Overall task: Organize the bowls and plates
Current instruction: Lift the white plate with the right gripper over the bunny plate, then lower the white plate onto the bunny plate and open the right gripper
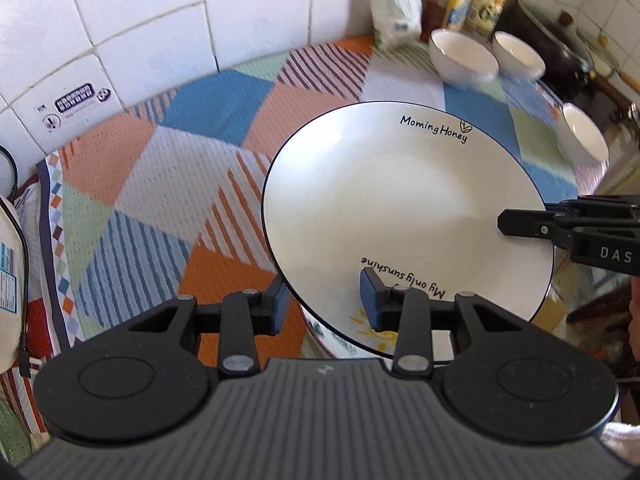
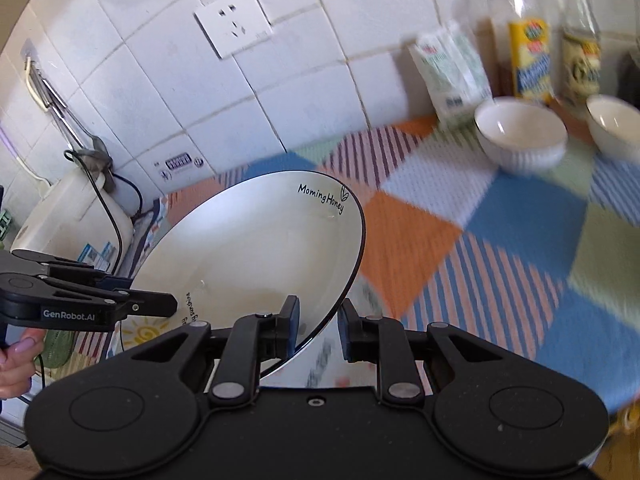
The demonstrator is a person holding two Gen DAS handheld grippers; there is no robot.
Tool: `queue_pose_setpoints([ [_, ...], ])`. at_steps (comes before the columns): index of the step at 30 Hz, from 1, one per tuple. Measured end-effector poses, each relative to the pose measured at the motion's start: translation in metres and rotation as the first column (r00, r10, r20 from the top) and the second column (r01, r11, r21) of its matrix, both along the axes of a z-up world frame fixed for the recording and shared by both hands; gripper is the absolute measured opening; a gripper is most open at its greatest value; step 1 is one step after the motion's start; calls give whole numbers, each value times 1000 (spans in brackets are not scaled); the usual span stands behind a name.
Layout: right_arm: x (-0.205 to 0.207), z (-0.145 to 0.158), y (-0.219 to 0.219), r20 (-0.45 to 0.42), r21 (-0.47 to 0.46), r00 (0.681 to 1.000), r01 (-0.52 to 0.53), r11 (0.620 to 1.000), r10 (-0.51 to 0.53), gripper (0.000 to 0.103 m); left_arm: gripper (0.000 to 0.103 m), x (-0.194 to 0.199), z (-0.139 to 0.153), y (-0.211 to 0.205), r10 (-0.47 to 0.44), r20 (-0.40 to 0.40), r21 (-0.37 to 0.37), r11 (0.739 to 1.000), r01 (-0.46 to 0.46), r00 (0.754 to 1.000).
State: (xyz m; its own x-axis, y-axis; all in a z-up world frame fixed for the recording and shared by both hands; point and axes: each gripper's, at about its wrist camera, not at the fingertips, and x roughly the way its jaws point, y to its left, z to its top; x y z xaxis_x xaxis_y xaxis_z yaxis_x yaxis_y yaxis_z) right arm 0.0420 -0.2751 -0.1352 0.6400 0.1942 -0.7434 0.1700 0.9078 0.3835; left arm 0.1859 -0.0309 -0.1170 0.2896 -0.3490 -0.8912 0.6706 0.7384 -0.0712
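A white plate (image 1: pixel 400 208) with a dark rim and the words "Morning Honey" is held tilted above the patterned mat; it also shows in the right wrist view (image 2: pixel 256 248). My left gripper (image 1: pixel 324 304) straddles its near rim, jaws apart. My right gripper (image 2: pixel 318 326) straddles its right rim, jaws apart, with a small gap to the rim. Each gripper shows in the other's view, the right one (image 1: pixel 520 224) and the left one (image 2: pixel 160 302). Another plate with a yellow sun print (image 1: pixel 372 334) lies underneath. Three white bowls (image 1: pixel 464 58) (image 1: pixel 518 56) (image 1: pixel 584 136) stand at the back right.
A colourful patterned mat (image 1: pixel 168 184) covers the counter against a white tiled wall. Bottles (image 2: pixel 528 60) and a white bag (image 2: pixel 452 76) stand at the back. A dark wok (image 1: pixel 556 44) sits far right. A white appliance with a cable (image 2: pixel 68 216) stands at the left.
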Motion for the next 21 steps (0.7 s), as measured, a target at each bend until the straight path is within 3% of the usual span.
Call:
queue_pose_setpoints([
  [9, -33, -16, 9, -23, 25, 999, 24, 999, -24, 26, 36, -17, -12, 4, 3, -49, 40, 999, -1, 999],
  [21, -31, -32, 13, -54, 20, 998, 30, 999, -28, 25, 36, -11, -37, 4, 36, -143, 66, 997, -27, 989],
])
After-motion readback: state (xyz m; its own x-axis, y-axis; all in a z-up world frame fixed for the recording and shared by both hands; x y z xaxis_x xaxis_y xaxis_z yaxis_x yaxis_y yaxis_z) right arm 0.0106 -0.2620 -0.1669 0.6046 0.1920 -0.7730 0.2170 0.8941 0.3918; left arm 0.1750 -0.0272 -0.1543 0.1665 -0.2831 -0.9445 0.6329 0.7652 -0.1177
